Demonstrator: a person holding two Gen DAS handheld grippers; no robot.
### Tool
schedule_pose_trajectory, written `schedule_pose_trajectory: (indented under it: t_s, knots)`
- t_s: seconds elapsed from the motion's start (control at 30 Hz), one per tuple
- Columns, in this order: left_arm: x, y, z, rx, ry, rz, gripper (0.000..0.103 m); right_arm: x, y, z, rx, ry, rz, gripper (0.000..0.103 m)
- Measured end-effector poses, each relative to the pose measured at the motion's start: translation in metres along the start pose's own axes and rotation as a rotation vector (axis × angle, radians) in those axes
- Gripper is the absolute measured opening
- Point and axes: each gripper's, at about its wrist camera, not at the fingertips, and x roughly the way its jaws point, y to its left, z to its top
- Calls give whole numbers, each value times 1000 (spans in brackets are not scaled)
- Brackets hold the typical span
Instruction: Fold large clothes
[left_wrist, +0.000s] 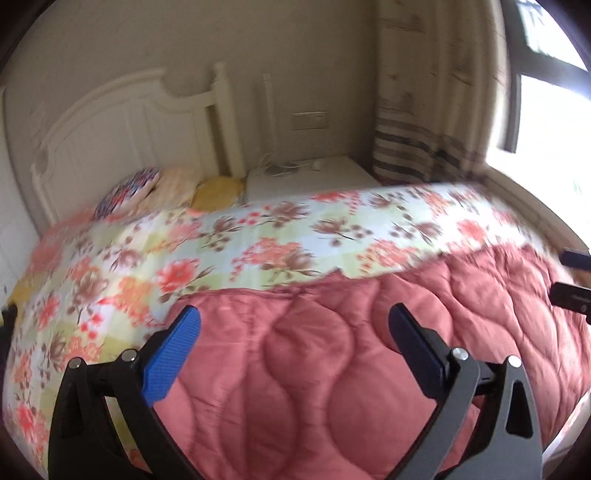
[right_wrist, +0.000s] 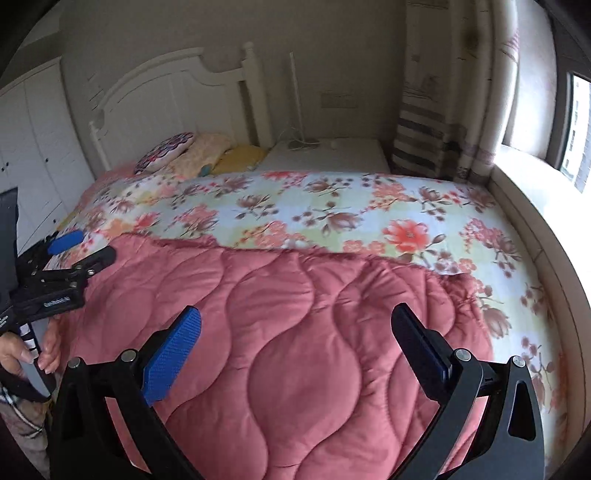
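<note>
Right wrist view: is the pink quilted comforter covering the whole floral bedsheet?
No, the pink quilted comforter covers only the near part; the floral bedsheet lies bare beyond it.

Each tool (left_wrist: 293, 345) (right_wrist: 295, 347) is black-framed with silver screws (two per side) and blue textured pads (right_wrist: 171, 362); a checked sleeve (right_wrist: 18, 417) shows.

Both wrist views from above the bed's foot, toward the shared headboard (left_wrist: 122, 122).

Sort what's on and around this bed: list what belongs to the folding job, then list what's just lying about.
Belongs to the job:
pink quilt
left gripper, open
right gripper, open

Just lying about:
patterned cushion
yellow pillow
floral sheet
nightstand
striped curtain
</note>
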Motion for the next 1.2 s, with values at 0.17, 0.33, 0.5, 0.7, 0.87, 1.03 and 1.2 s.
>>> schedule_pose_trajectory:
  t_s: [0.17, 0.33, 0.5, 0.7, 0.87, 1.03, 1.2]
  knots:
    - [51, -35, -33, 71, 92, -40, 101, 56, 13, -44, -92, 76, -61, 99]
    - [62, -26, -32, 8, 128, -100, 101, 61, 11, -46, -94, 55, -69, 99]
    - [63, -20, -34, 5, 121, -101, 101, 49, 8, -44, -48, 80, -82, 99]
    - [62, -19, -35, 0, 121, -104, 101, 0, -5, -58, -1, 0, -112, 99]
    - [62, -19, -35, 0, 121, -105, 101, 7, -37, -81, 44, 41, -124, 99]
    - [62, -19, -35, 0, 121, -104, 101, -4, -34, -77, 45, 48, -152, 99]
    - [62, -19, -35, 0, 121, -105, 101, -24, -34, -90, 12, 10, -159, 99]
